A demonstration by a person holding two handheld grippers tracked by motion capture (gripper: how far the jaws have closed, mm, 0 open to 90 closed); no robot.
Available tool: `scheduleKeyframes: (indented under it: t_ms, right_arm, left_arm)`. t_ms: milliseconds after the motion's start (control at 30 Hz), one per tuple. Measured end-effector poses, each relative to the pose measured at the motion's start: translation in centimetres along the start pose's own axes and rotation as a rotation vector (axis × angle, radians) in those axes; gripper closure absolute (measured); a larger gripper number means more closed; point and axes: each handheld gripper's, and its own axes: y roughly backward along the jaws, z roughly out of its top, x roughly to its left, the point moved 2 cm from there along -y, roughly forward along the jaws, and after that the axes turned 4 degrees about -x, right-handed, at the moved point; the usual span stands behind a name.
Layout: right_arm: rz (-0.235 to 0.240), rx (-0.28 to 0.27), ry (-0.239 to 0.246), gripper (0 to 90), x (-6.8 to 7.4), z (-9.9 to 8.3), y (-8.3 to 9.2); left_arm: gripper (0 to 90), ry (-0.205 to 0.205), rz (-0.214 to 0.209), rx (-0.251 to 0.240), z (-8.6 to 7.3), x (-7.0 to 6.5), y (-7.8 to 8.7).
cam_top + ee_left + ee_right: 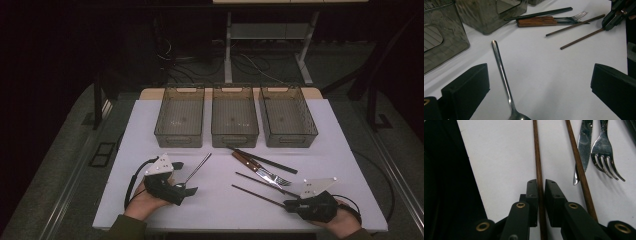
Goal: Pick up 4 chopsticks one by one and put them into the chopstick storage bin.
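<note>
Three smoky plastic bins (234, 120) stand in a row at the table's (150, 125) far edge, apparently empty. The right gripper (541, 185) is clamped around a brown chopstick (537, 155) lying on the table. The left gripper (540, 82) is spread wide, a spoon (501, 72) lying between its jaws, untouched.

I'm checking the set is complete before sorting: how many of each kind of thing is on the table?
Bins: 3
Spoon: 1
Fork: 1
Knife: 1
Brown chopsticks: 2
Black sticks: cannot tell if 1 or 2; counted 1
Total: 9
</note>
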Motion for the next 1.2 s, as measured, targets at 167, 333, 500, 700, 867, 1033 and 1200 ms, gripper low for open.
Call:
scheduleKeyframes:
  t_ms: [167,333,500,700,867,1033,1200]
  right_arm:
    - [0.010,-0.008,0.008,82.0,-0.13,-0.13,-0.04]
    - [0.011,-0.010,0.011,84.0,-0.22,-0.19,-0.02]
    - [0.016,-0.013,0.015,84.2,-0.25,-0.19,-0.02]
    - [0.021,-0.018,0.008,84.2,-0.41,-0.15,0.05]
    - [0.022,-0.028,-0.007,84.2,-0.90,-0.25,0.12]
    - [0.015,-0.023,0.018,84.2,-0.90,-0.20,0.11]
    - [0.028,-0.048,0.007,84.2,-0.98,-0.08,0.33]
  left_arm:
    - [1.0,0.000,0.001,0.001,-0.01,0.01,-0.01]
    - [1.0,0.001,0.002,0.001,-0.03,-0.01,-0.03]
    - [1.0,0.000,0.001,0.004,-0.03,-0.02,-0.02]
    - [1.1,0.004,0.001,0.001,-0.16,0.03,-0.01]
    - [1.1,0.006,0.000,-0.002,-0.19,0.03,0.02]
    - [1.1,0.007,0.002,-0.002,-0.24,0.07,0.16]
    - [1.1,0.011,0.003,-0.007,-0.38,0.00,0.39]
